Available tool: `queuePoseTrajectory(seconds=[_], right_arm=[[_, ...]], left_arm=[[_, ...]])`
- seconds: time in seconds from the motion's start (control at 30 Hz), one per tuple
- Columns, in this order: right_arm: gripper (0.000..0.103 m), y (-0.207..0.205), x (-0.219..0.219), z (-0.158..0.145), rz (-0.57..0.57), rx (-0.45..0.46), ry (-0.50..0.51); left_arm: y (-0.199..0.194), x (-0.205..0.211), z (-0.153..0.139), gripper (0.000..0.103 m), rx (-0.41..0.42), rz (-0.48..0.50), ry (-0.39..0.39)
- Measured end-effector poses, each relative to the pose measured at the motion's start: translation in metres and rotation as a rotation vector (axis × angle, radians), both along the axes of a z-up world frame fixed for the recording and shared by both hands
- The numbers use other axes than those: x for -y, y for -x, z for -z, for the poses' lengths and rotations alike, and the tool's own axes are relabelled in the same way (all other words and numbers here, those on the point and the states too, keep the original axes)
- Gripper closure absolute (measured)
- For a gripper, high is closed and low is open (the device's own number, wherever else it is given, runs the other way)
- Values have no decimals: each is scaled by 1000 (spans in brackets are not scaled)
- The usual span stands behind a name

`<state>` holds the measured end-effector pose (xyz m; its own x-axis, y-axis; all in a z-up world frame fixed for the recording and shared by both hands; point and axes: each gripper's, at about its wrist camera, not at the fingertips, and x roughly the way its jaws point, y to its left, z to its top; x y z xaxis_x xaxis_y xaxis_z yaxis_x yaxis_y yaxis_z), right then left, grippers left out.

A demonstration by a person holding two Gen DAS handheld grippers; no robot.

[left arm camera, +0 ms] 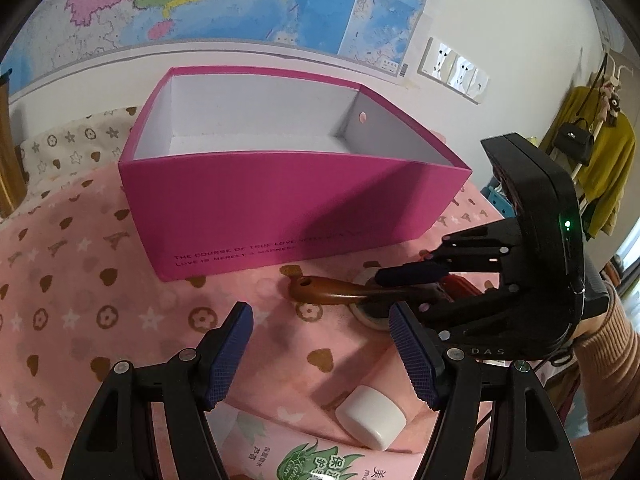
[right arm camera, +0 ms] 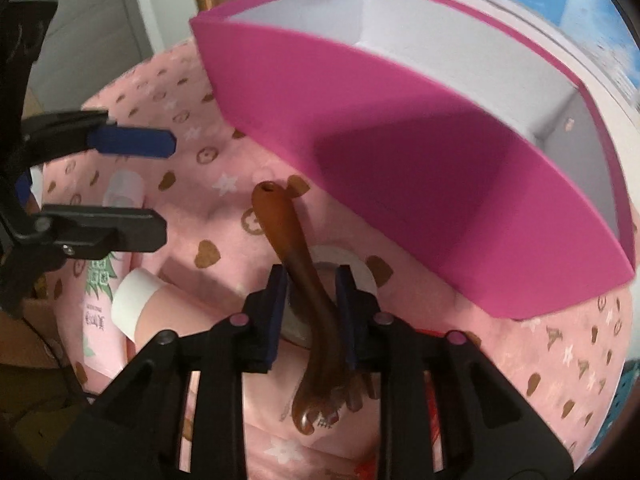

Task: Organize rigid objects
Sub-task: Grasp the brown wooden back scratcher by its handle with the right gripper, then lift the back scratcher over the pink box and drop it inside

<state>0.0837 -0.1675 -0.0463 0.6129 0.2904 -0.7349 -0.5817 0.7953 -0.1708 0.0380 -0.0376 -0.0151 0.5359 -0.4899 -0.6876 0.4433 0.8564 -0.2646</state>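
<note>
An open magenta box (left arm camera: 280, 208) (right arm camera: 400, 160) with a white, empty inside stands on a pink patterned blanket (left arm camera: 80, 280). In front of it a brown comb (left arm camera: 320, 294) (right arm camera: 284, 220) lies across a white tape roll (left arm camera: 370, 320) (right arm camera: 360, 276). My right gripper (right arm camera: 312, 276) (left arm camera: 384, 286) is shut on the comb's handle, blue pads on both sides, teeth end toward the camera. My left gripper (left arm camera: 320, 320) (right arm camera: 168, 186) hovers open and empty, just left of the right one. Below it lies a pink tube (left arm camera: 320, 460) with a white cap (left arm camera: 370, 416) (right arm camera: 132, 304).
A red object (left arm camera: 460, 284) is partly hidden under the right gripper. A person's orange sleeve (left arm camera: 608, 360) holds that gripper. A wall map (left arm camera: 240, 0) hangs behind the box. Clothes and a black bag (left arm camera: 576, 140) hang at the far right.
</note>
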Motion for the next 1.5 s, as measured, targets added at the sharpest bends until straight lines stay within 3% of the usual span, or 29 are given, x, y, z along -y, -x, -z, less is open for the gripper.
queuePoseTrajectory(seconds=[0.17, 0.27, 0.33, 0.5, 1.0, 1.27, 1.5], right_arm=[[74, -8, -4, -1, -40, -30, 3], [78, -5, -6, 1, -52, -22, 9], [86, -2, -6, 1, -48, -2, 18], [87, 6, 6, -4, -16, 17, -25], [87, 36, 40, -24, 39, 57, -261], [87, 41, 43, -22, 39, 45, -338], [86, 39, 46, -20, 36, 28, -350]], left_arm=[[-2, 0, 2, 31, -11, -6, -1], [-3, -2, 3, 31, -20, -9, 6], [-3, -3, 4, 31, -23, -11, 8], [-1, 0, 2, 31, -22, 11, 23], [15, 58, 6, 33, -21, 274, 60], [5, 79, 6, 50, 7, 316, 37], [4, 82, 9, 55, 13, 316, 25]])
